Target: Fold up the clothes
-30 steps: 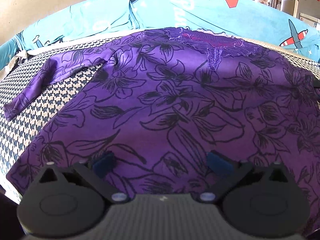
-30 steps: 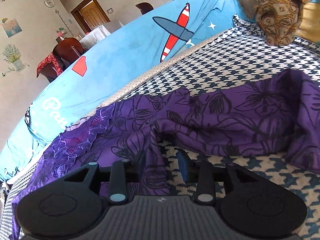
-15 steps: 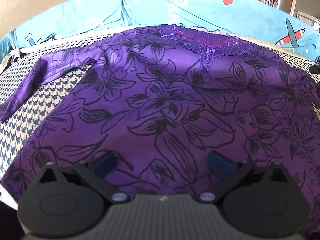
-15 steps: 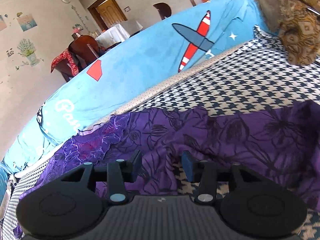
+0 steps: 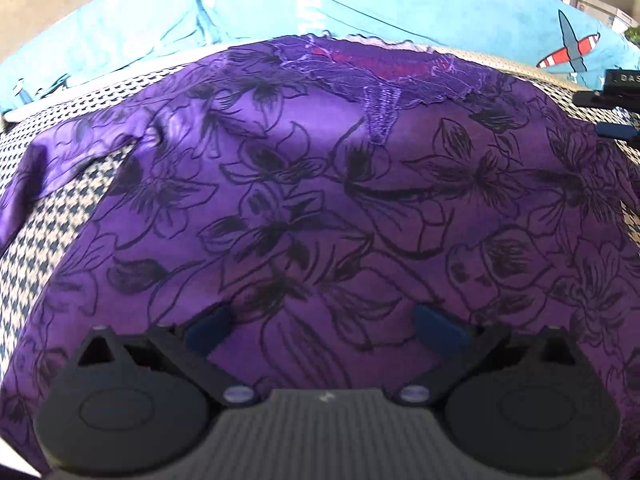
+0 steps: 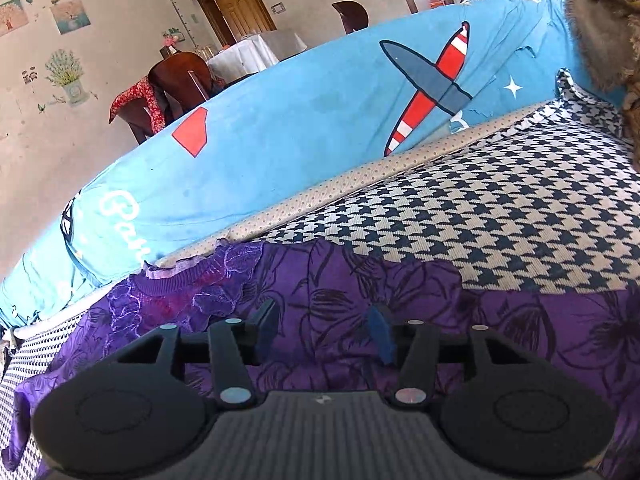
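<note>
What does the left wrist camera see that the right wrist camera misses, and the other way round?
Only the left wrist view shows the whole front of the purple flowered top, its sleeve at the left, and the open left tool. Only the right wrist view shows the room: a door, wall pictures, a chair, a brown bundle, and the open right tool. Both show the top's lace neckline, the houndstooth cover and the blue aeroplane sheet.
</note>
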The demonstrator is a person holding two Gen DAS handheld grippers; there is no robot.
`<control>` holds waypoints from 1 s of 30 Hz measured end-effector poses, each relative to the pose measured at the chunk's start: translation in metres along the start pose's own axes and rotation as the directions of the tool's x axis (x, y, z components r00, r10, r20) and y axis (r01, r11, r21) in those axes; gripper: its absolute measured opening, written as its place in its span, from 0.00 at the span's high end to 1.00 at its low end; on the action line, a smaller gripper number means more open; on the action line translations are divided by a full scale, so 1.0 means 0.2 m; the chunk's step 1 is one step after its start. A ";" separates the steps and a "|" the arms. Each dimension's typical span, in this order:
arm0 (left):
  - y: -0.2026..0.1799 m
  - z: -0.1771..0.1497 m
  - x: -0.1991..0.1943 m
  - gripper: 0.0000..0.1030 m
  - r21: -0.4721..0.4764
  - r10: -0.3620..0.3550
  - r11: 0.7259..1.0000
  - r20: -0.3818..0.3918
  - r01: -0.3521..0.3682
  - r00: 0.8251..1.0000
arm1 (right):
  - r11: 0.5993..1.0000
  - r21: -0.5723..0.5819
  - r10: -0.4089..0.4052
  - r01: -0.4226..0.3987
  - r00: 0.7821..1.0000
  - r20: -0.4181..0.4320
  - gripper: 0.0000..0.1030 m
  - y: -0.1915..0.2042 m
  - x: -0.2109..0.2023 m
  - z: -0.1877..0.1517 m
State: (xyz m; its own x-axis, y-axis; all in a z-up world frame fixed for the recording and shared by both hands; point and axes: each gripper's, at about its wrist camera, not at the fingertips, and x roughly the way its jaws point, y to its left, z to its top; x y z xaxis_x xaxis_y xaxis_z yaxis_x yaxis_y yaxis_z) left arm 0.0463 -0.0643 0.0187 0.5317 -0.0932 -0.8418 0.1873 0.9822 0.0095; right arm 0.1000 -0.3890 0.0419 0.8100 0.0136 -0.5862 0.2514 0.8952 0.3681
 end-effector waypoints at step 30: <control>-0.09 0.14 0.13 0.00 0.032 -0.027 0.999 -0.026 0.027 0.999 | 0.964 -0.267 -0.011 -0.002 0.999 -0.049 0.61 0.11 0.48 0.13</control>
State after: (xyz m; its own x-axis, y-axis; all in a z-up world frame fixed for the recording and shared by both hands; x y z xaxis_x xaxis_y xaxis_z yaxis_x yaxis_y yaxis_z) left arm 0.0807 -0.0892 0.0115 0.5048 -0.1150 -0.8555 0.2281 0.9736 0.0037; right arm 0.1972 -0.3797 0.0133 0.7804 0.0250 -0.6248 0.0991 0.9816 0.1632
